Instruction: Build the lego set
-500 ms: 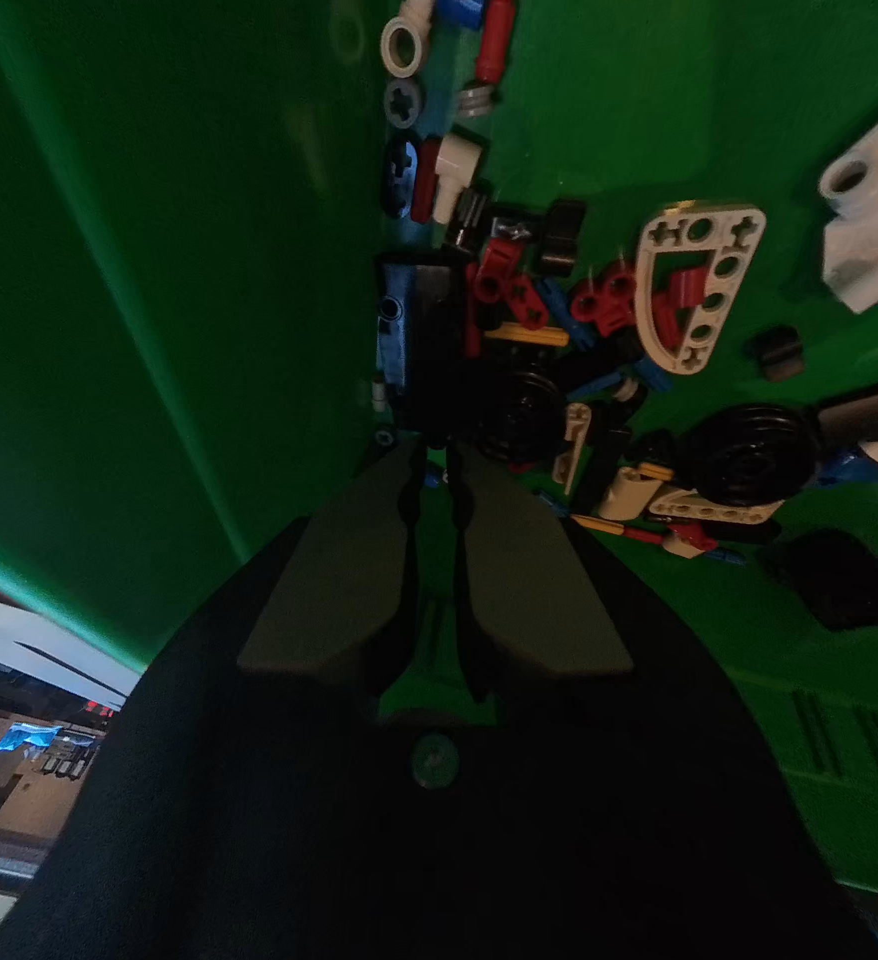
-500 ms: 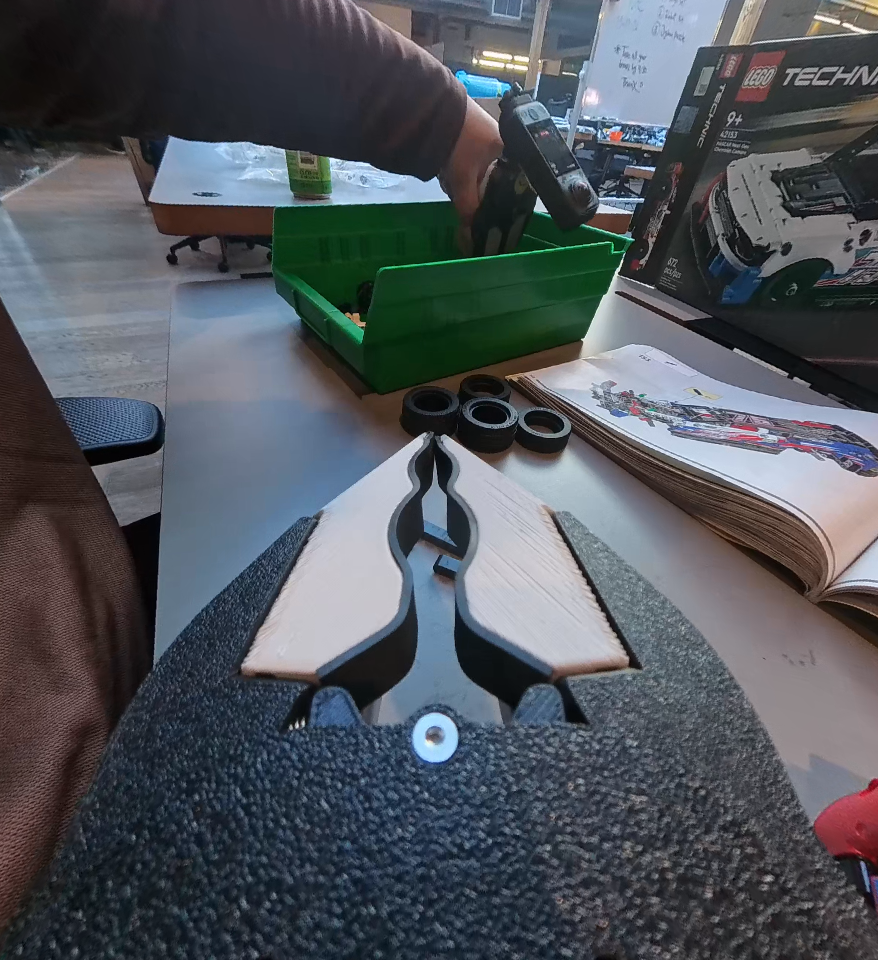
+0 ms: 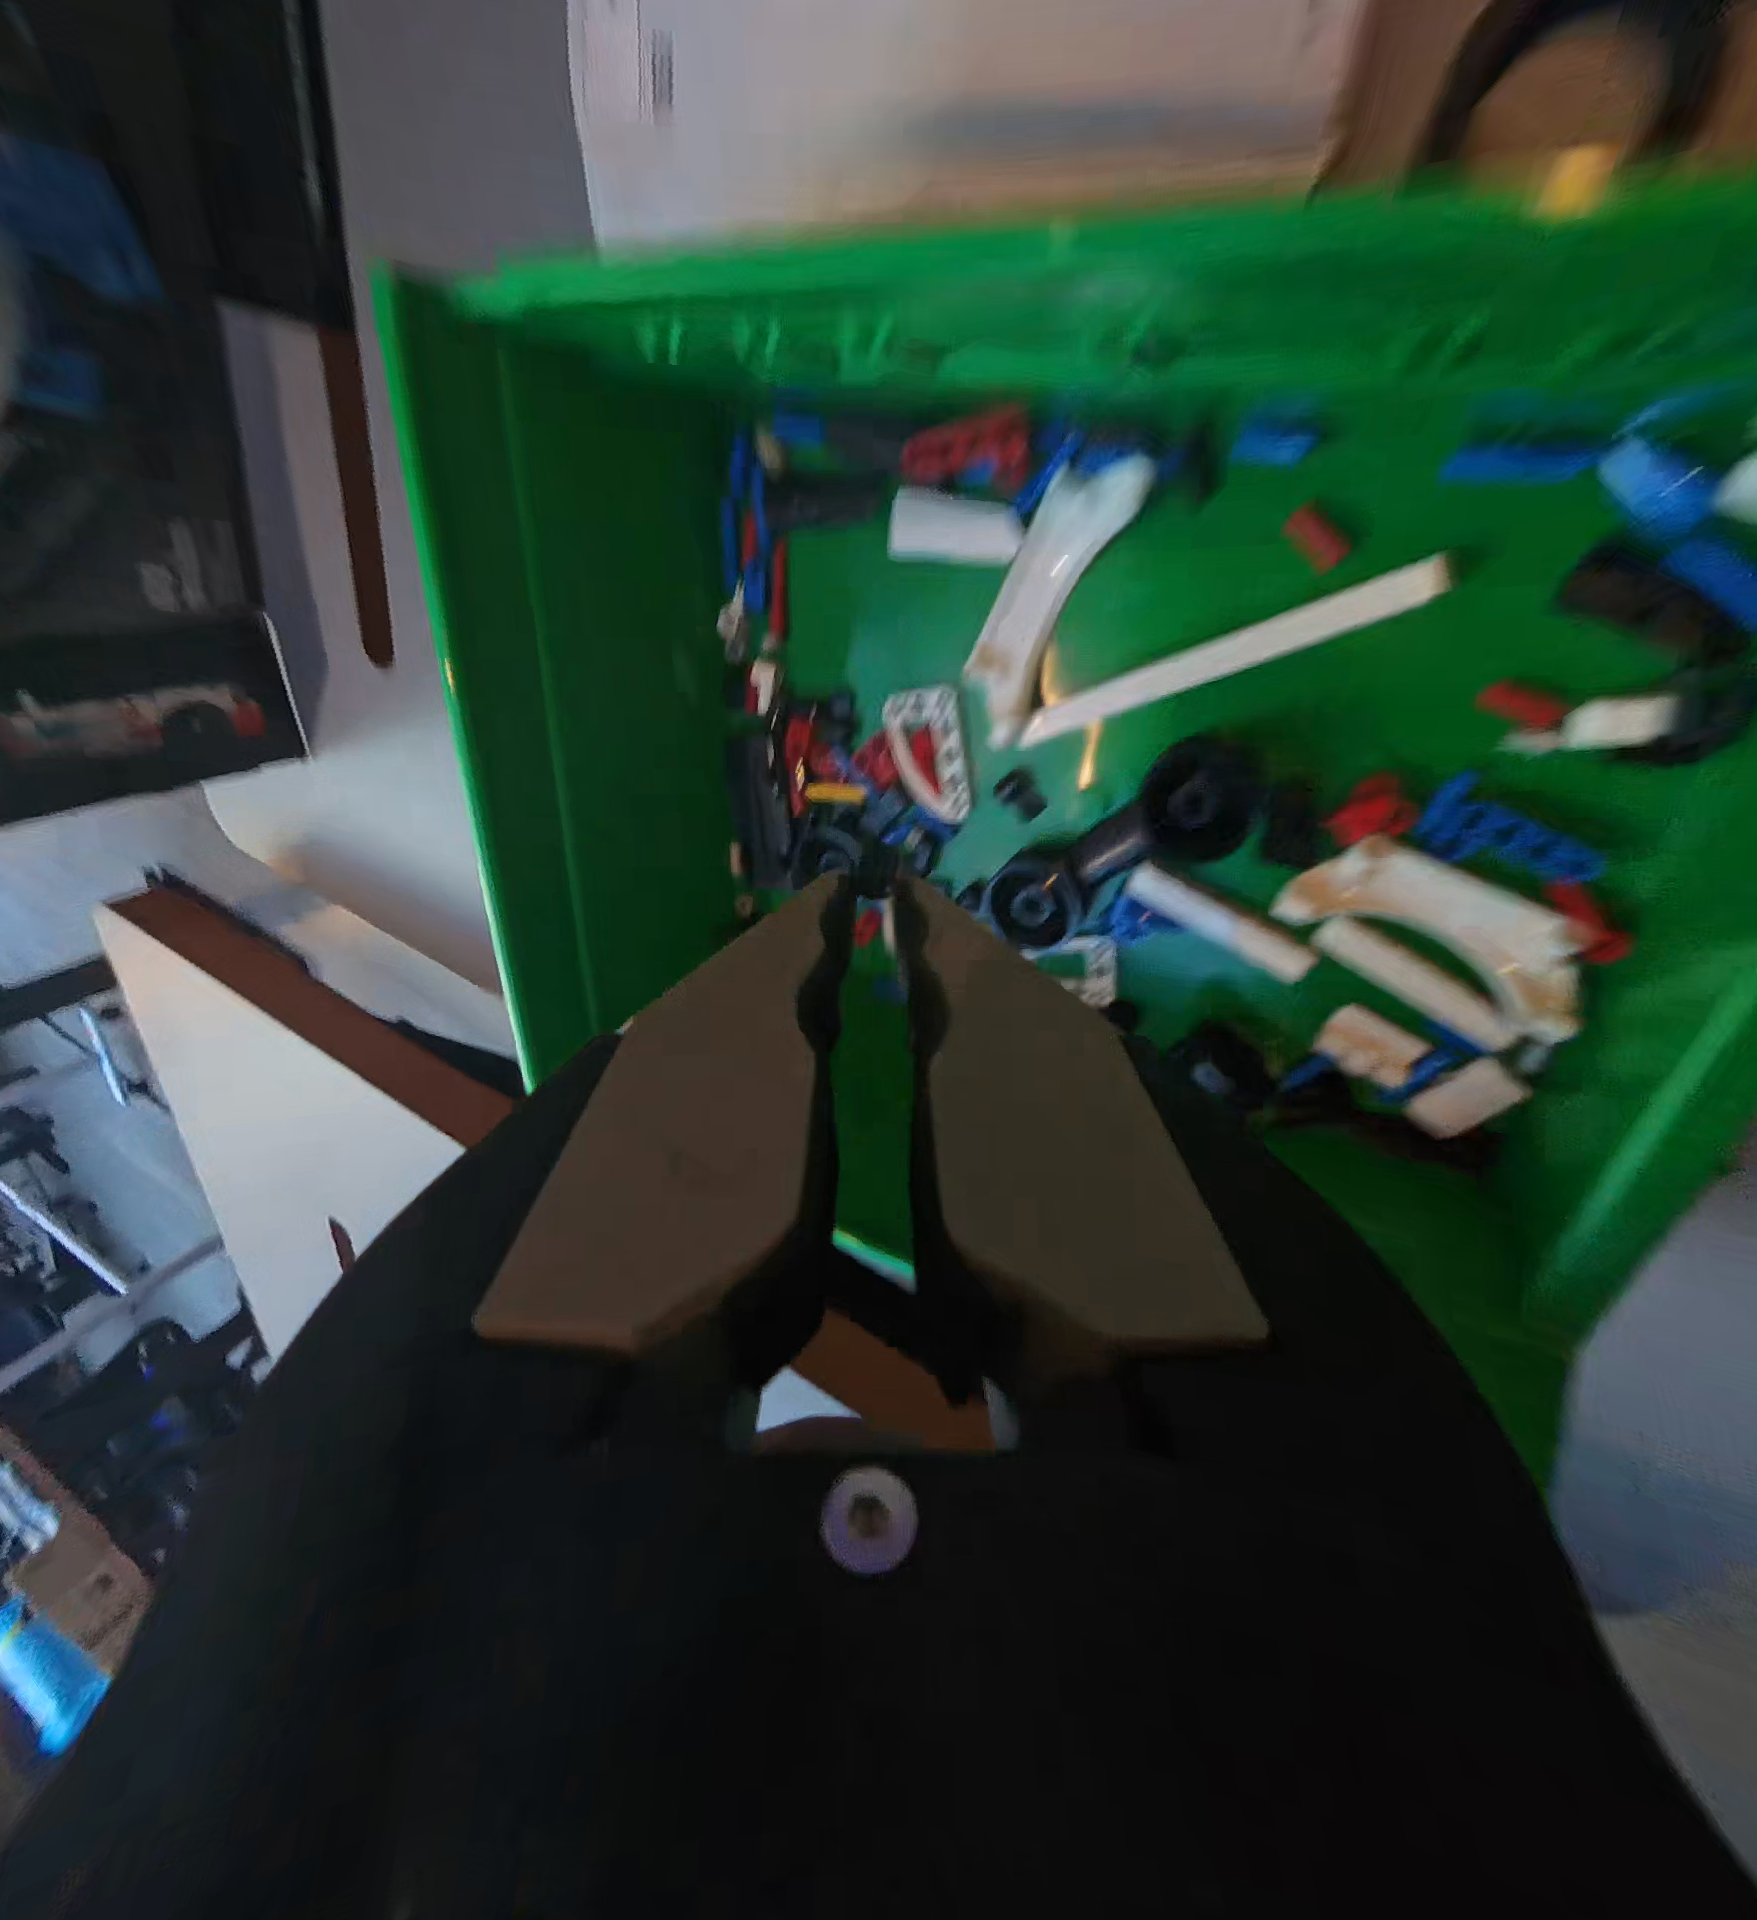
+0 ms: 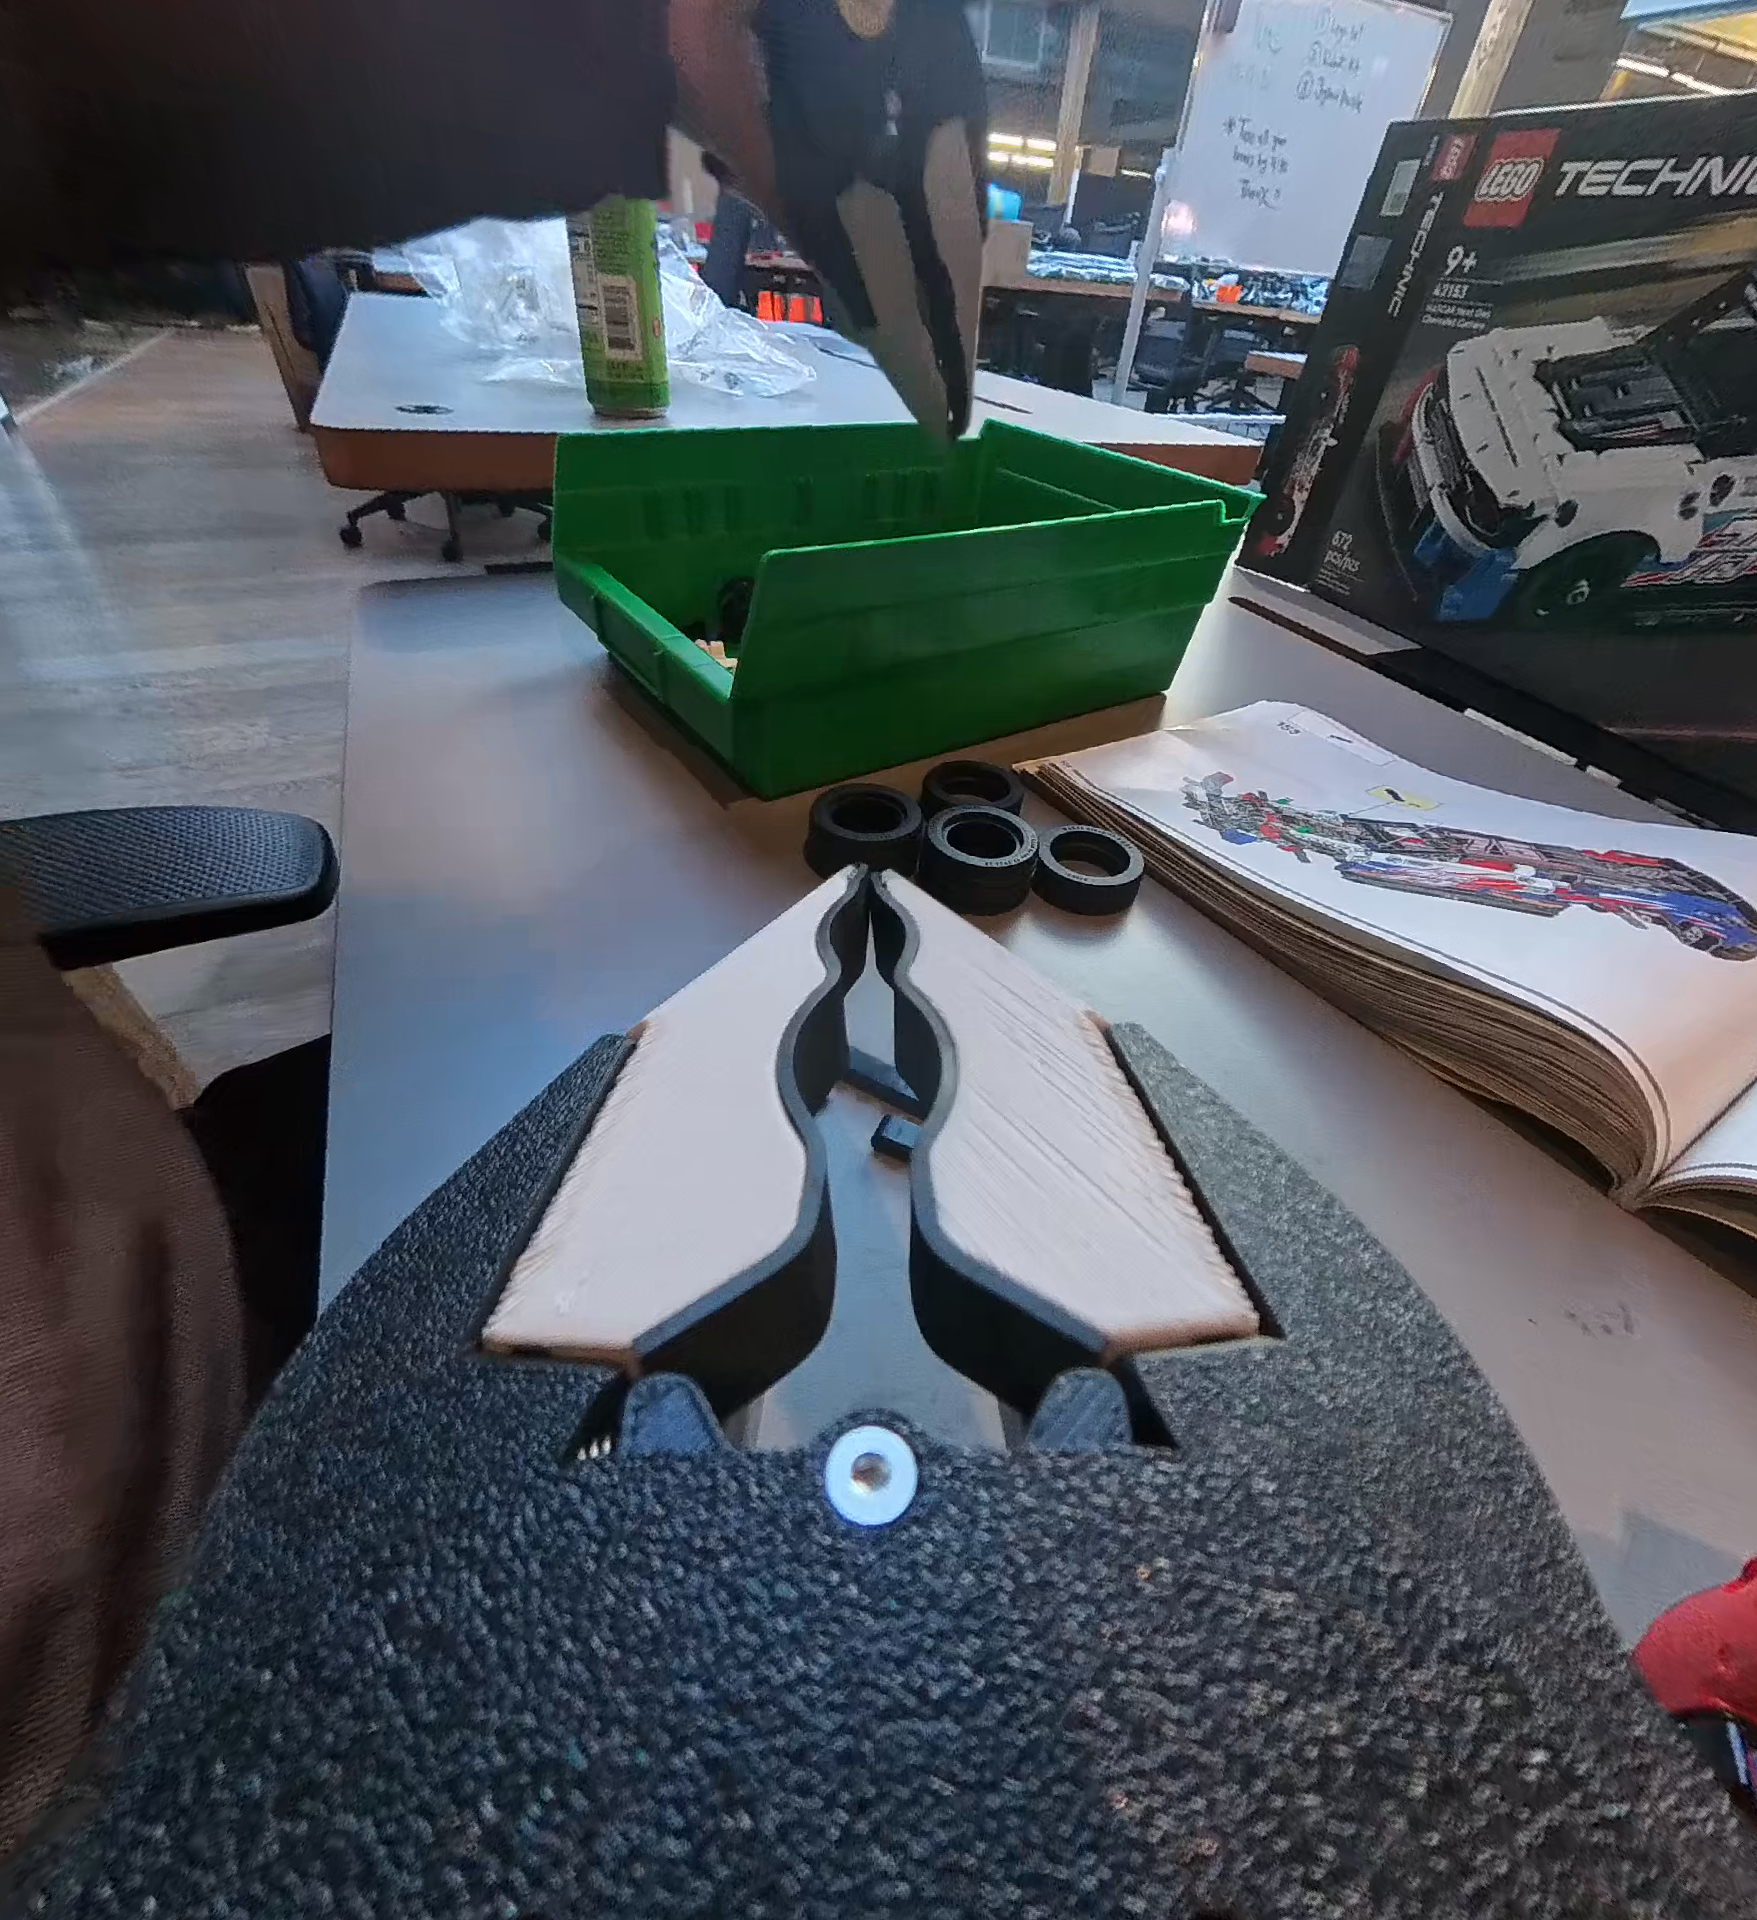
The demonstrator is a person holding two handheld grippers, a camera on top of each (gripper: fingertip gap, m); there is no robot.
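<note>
The left hand-held gripper (image 3: 869, 902) hangs above the green bin (image 3: 593, 644), and its jaws are nearly together on a small dark piece (image 3: 872, 868) at the tips — the view is blurred, so I cannot tell surely that it is held. In the right wrist view this same gripper is at 12 o'clock, just over the far rim of the bin. The lego parts (image 3: 1165, 790) lie loose on the bin floor: white panels, blue and red connectors, black wheel hubs. I judge them light, stiff and a little slippery, so a small pin is best pinched across its middle and a long white beam near its centre, so that it does not swing. The right hand-held gripper (image 4: 872, 904) rests low over the counter (image 4: 541, 935) with the tips together and nothing between them. Four black tyres (image 4: 973, 847) stand just ahead of it at 12 o'clock — soft rubber, easy to squeeze. The open instruction book (image 4: 1425, 914) lies at 2 o'clock.
</note>
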